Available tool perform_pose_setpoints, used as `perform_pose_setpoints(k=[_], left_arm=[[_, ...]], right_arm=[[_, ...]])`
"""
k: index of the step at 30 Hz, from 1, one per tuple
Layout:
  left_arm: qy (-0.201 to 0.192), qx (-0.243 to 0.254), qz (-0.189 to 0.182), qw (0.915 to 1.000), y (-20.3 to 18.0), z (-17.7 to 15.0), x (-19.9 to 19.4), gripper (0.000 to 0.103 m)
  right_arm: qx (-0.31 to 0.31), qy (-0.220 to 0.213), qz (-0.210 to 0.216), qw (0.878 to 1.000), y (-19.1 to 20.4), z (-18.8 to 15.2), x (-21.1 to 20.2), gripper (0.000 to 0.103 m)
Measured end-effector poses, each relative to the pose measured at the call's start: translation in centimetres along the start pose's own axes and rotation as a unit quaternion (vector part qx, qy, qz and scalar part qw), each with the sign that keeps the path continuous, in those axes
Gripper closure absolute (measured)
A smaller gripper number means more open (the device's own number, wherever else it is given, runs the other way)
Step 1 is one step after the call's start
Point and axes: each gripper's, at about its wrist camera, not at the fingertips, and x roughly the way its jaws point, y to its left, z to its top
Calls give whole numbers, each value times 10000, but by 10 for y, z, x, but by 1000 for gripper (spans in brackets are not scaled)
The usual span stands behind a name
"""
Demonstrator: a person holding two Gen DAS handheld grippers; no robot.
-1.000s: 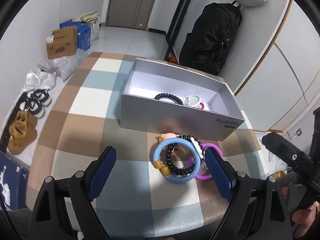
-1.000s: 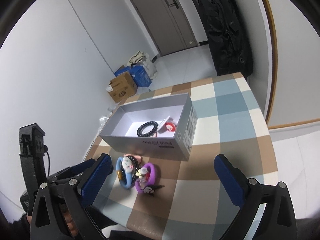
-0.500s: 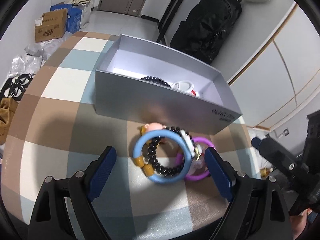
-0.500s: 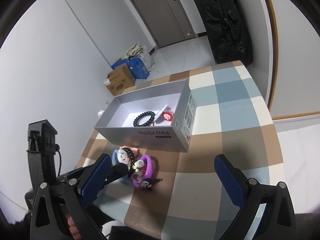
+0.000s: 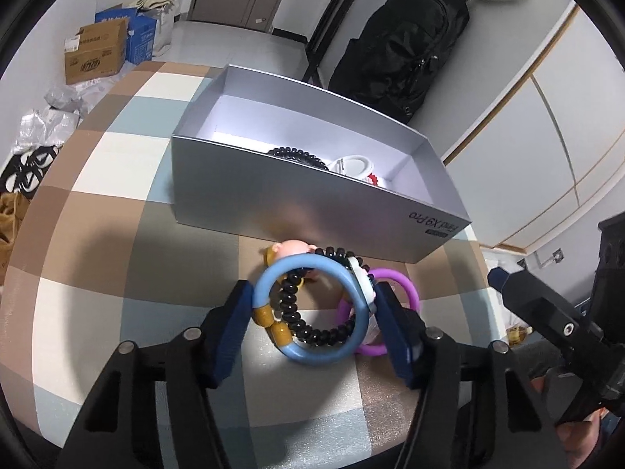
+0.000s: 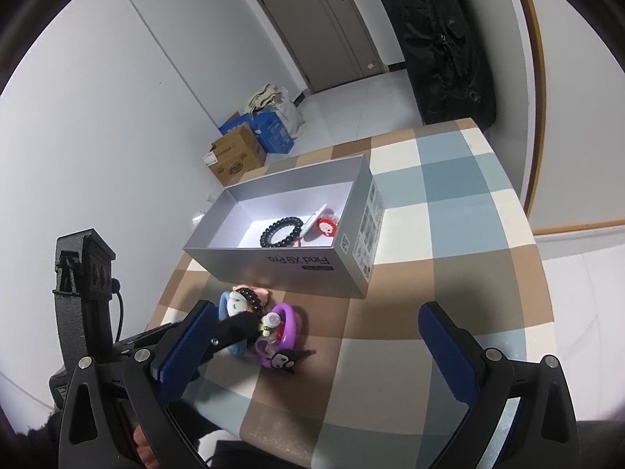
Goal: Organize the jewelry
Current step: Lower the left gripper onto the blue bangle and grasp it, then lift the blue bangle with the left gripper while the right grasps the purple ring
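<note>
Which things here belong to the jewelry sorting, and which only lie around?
Belong to the job:
blue bracelet, between the left claw fingers
purple bracelet
black bead bracelet in the silver box

Just lying about:
cardboard box
black bag
shoes

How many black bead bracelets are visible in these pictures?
2. One black bead bracelet lies inside the grey box; the other lies within the blue ring on the table. Others may be hidden.
</note>
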Motion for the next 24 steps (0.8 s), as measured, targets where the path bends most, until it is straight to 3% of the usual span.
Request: perform_pose_setpoints(k=[18, 24], left_arm=[[-144, -396, -236, 9988, 13, 7, -17, 46], [-196, -441, -312, 9983, 19, 8, -23, 46]], right_arm=[[126, 52, -114, 9998, -9, -2, -5, 0], [2, 311, 239, 9992, -2, -9, 2, 0]])
